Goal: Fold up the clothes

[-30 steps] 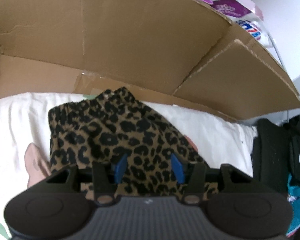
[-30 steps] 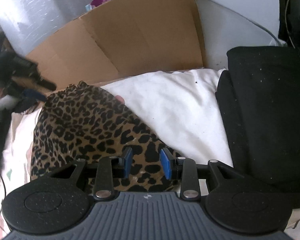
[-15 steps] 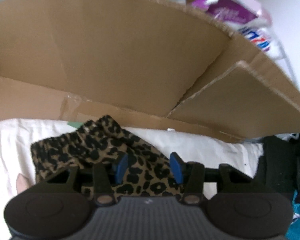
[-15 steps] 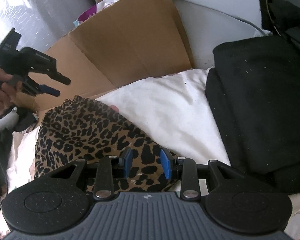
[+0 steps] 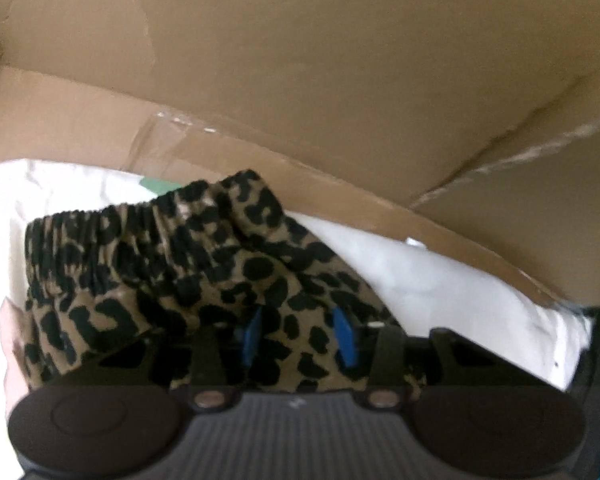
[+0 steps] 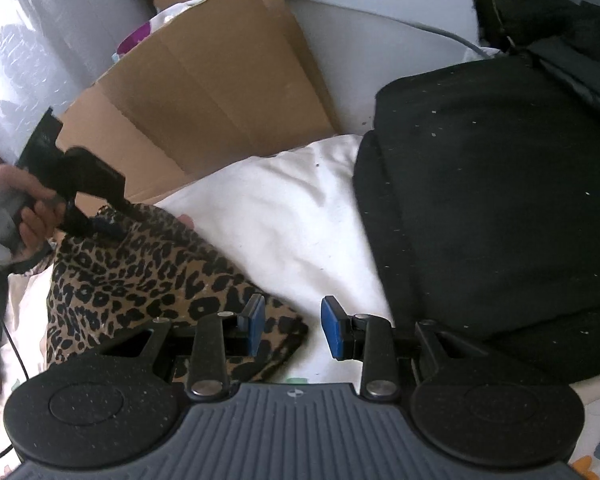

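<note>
The leopard garment [image 6: 140,272] lies bunched on the white sheet [image 6: 292,208], its gathered waistband [image 5: 140,224] at the far end, near the cardboard [image 5: 300,80] that stands behind the sheet. A black pile [image 6: 500,208] sits well to the right of it, touching the sheet's edge.

The left gripper [image 5: 300,336] is low over the near part of the cloth, its blue pads spread with leopard fabric showing between them; the pads do not press the cloth together, so it is released. In the right wrist view this gripper's tip [image 6: 116,222] touches the garment's far end, though blur hides how. The right gripper [image 6: 292,330] is also released: its left pad sits over the garment's near corner, its right pad over bare sheet, with nothing pinched.

This looks like the start of a fold, or a reset between folds, with both tools placed at opposite ends of the piece and neither holding it. The next move likely calls for each gripper to close on an edge, one at the waistband and one at the near corner, then lift evenly so the cloth does not slip or bunch.
</note>
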A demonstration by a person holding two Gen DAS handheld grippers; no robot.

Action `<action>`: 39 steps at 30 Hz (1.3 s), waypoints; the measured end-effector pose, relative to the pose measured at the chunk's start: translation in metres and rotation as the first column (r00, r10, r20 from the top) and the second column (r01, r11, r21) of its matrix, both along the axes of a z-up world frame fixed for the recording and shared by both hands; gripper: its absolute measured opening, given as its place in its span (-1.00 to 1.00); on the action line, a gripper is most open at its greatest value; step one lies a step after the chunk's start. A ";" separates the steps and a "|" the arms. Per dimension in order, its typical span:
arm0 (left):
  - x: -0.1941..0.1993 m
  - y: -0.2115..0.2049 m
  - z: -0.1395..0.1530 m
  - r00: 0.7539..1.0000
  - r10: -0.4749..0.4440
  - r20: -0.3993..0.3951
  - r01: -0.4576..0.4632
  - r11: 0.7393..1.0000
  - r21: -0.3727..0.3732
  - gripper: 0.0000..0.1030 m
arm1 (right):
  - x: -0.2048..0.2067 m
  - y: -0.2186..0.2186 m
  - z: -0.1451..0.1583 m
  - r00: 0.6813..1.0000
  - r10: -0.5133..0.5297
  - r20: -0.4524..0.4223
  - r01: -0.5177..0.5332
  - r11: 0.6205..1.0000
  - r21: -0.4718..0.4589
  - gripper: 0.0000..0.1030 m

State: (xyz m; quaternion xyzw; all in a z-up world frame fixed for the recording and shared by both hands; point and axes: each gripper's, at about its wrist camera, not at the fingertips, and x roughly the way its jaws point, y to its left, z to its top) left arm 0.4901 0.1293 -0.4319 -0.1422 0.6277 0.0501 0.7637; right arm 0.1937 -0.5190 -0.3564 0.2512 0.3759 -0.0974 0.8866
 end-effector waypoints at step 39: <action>0.033 -0.004 -0.005 0.995 0.035 -0.097 -0.037 0.999 -0.019 -0.49 | 0.046 0.003 -0.011 0.987 0.156 -0.038 -0.157 0.987 -0.036 -0.31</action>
